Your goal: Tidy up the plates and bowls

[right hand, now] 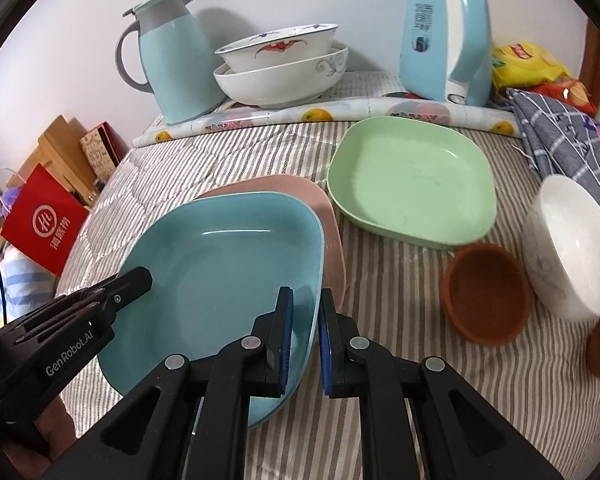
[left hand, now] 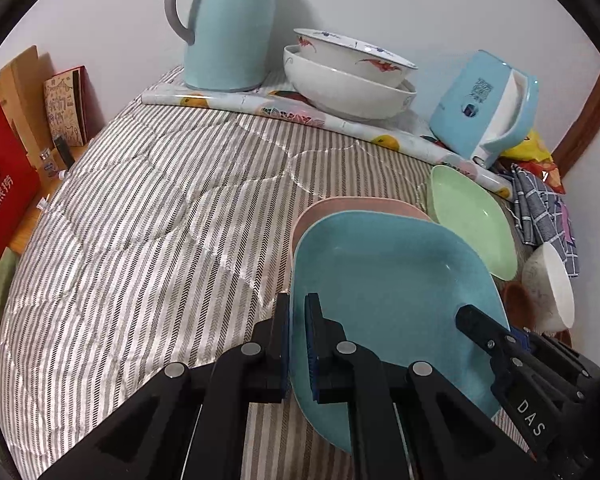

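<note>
Reading "GenRobot.AI" in white on the left gripper (right hand: 136, 280) as seen from the right wrist view, and "DAS" on the right gripper (left hand: 470, 318) as seen from the left; showing a white logo and characters, too small to read surely, on the red bag (right hand: 46, 220) off the bed's edge. Clamping both grippers, jaws nearly closed, on the blue plate (right hand: 228, 264) — the left pinching its left rim, the right pinching its right rim, blue pads pressed on either side of the edge. Holding that plate just above or on the pink plate (right hand: 324, 208), whose rim is peeking out behind and to the right; contact between the two cannot be told. Looking glossy and square with rounded corners, shallow, pale turquoise. Lying on a striped quilt (right hand: 220, 152), with a green plate (right hand: 412, 184) just beyond the pink one — a brown bowl (right hand: 486, 294) and a tilted white bowl (right hand: 568, 248) sitting further right.
</note>
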